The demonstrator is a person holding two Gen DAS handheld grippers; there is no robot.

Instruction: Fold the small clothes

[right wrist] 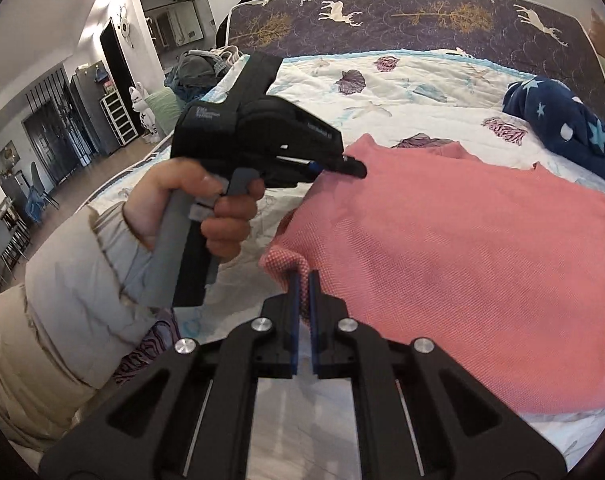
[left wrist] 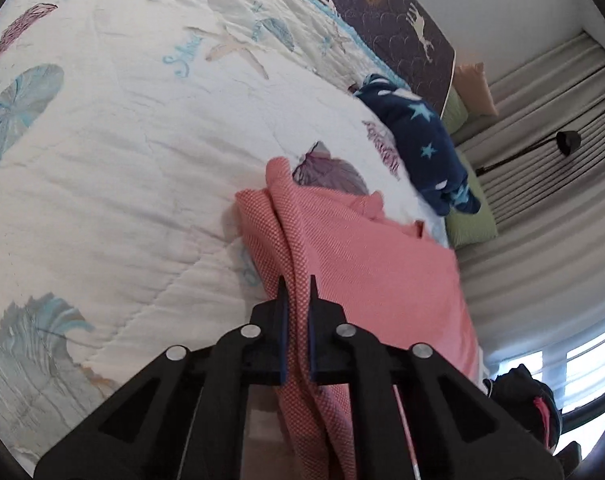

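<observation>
Both tongs (left wrist: 296, 280) (right wrist: 302, 276) on pink garment (right wrist: 442, 216) edges.

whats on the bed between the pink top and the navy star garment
Only bare seashell quilt: printed shells and coral, no other clothing. The right wrist view shows the pink top and the navy star garment lying apart.

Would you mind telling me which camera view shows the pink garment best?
The right wrist view: there the pink garment spreads wide across the quilt, with both pinched edges visible. The left wrist view shows mainly a bunched fold running up from the left gripper, the far side foreshortened.
</observation>
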